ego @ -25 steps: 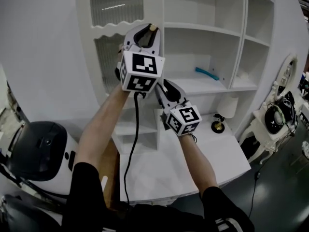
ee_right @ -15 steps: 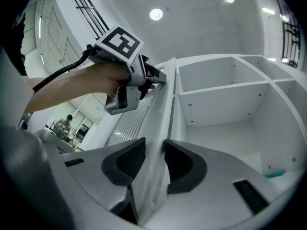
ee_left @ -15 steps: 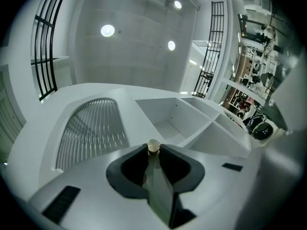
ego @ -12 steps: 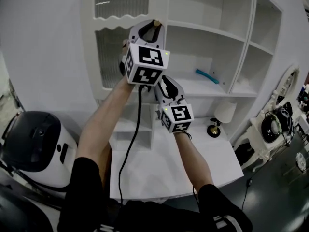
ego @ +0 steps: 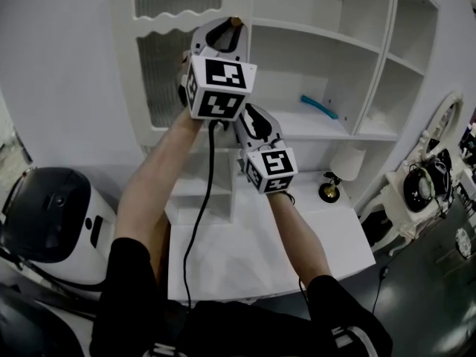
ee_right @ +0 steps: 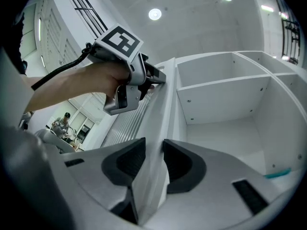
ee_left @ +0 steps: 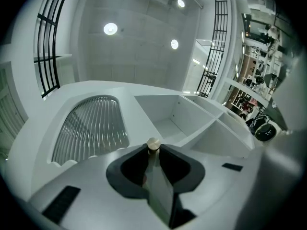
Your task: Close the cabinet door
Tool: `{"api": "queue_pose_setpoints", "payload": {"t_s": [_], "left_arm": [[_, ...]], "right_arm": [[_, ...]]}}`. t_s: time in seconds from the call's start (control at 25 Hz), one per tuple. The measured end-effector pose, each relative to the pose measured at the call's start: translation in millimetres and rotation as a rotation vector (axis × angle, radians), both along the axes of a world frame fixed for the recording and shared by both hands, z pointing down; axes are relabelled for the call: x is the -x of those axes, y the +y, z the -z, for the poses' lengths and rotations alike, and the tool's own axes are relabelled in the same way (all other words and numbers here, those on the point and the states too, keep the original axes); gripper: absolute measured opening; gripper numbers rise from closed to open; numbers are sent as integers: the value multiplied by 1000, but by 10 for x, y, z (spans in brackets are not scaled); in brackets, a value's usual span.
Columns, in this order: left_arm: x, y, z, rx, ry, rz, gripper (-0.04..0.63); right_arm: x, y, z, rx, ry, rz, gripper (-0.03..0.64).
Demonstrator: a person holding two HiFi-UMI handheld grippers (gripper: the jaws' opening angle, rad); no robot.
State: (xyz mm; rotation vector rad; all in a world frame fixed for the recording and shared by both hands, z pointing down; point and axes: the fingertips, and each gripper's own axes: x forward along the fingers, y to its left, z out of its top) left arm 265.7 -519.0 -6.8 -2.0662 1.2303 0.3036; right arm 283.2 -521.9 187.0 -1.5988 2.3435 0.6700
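Note:
The white cabinet door point(ego: 160, 73) with ribbed glass panes stands at the cabinet's left, its free edge beside the open shelves. My left gripper point(ego: 227, 32) is raised at that edge, shut on the door by its small brass knob point(ego: 236, 22). In the left gripper view the knob point(ee_left: 153, 143) sits at the jaw tips, with the door edge point(ee_left: 160, 190) between them. My right gripper point(ego: 251, 121) is lower on the same edge. In the right gripper view its jaws press both sides of the door edge point(ee_right: 158, 128), and the left gripper point(ee_right: 160, 78) shows higher up.
A blue object point(ego: 320, 111) lies on a middle shelf. A small lamp point(ego: 338, 175) stands on the white desk top point(ego: 260, 251) below the cabinet. A black-and-white machine point(ego: 48, 229) sits at lower left, and a white chair with dark gear point(ego: 424, 188) at right.
Both grippers stay clamped on the door edge. The left one has risen slightly in the view and the right one sits a little closer under it; the door's angle looks about the same.

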Motion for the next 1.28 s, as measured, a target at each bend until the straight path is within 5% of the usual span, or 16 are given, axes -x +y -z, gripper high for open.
{"api": "queue_pose_setpoints", "payload": {"t_s": [0.28,0.76,1.28], "left_arm": [[32,-41,-113,67,50,-100,79],[263,-72,-912,157,9,-137,14],[201,106,-2002,279,-61,-261,12]], "right_arm": [[-7,-40,-102,-5,93,-34,115],[-40,-33,-287,-4,232,-113,21],[-322,220,-603,83,78,-116,18]]}}
